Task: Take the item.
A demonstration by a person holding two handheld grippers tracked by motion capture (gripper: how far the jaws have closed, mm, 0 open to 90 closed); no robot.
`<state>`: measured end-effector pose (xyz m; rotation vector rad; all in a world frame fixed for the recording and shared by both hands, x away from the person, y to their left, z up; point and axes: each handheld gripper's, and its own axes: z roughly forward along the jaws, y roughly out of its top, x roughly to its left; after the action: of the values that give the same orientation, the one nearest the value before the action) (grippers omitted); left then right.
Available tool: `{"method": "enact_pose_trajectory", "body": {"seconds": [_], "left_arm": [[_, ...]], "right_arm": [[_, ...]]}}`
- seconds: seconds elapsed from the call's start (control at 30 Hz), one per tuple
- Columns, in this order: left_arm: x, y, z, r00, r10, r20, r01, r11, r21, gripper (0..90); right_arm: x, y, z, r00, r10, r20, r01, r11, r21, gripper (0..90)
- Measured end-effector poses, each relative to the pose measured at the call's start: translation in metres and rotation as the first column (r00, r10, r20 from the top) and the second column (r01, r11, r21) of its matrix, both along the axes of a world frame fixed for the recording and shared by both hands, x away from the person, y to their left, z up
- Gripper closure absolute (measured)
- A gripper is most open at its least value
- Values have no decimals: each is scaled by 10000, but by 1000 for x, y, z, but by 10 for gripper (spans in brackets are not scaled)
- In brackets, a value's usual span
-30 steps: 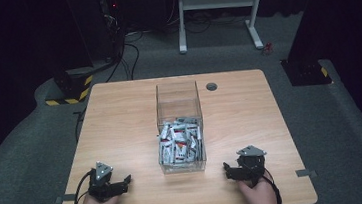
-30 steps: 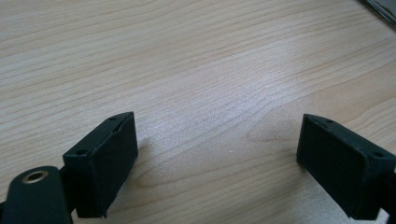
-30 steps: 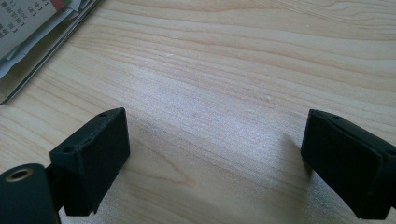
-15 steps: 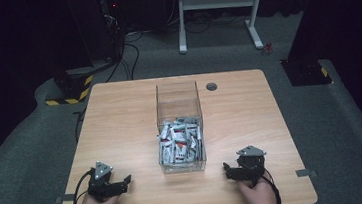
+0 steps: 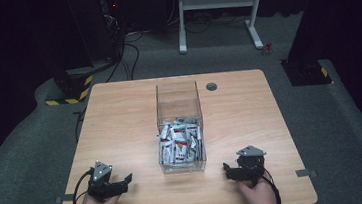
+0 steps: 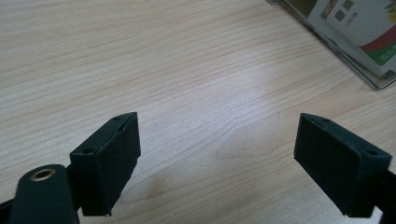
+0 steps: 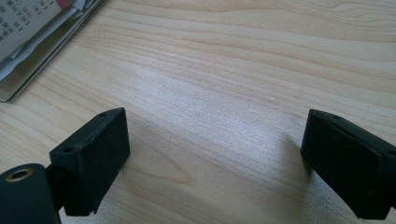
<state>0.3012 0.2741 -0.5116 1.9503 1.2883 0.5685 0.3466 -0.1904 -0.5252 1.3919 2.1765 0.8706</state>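
A clear plastic bin [image 5: 180,129] stands in the middle of the wooden table [image 5: 120,118], its near half heaped with several small white and red packets [image 5: 179,141]. My left gripper [image 5: 122,182] rests low over the table's near left, open, jaws pointing toward the bin. My right gripper [image 5: 227,170] rests at the near right, open, also pointing inward. In the left gripper view the gripper [image 6: 219,158] has bare wood between its jaws, and the bin's corner [image 6: 348,39] lies at upper right. In the right gripper view the gripper [image 7: 215,163] is likewise empty, with the bin's corner [image 7: 42,32] at upper left.
A round black cable port [image 5: 211,86] sits in the table near its far edge. Beyond the table stand a white frame [image 5: 217,8], dark equipment with cables [image 5: 113,43] and yellow-black striped bases [image 5: 67,90] on the grey floor.
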Motion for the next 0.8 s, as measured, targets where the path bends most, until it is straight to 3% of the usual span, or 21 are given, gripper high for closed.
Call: {"method": "enact_pose_trajectory", "body": {"seconds": [0.13,0.4,0.8], "left_arm": [[0,-4,3,9997,-225,116,227,9995,-200,152],[-1,-12,7,9980,-534,346,540,9984,-163,155],[-2,-20,10,9961,-705,539,721,9970,-280,153]], "right_arm": [[0,0,0,10000,18,5,-18,10000,-8,78],[0,0,0,10000,84,5,-84,10000,-11,78],[0,1,0,9999,139,-11,-139,9999,15,78]]}}
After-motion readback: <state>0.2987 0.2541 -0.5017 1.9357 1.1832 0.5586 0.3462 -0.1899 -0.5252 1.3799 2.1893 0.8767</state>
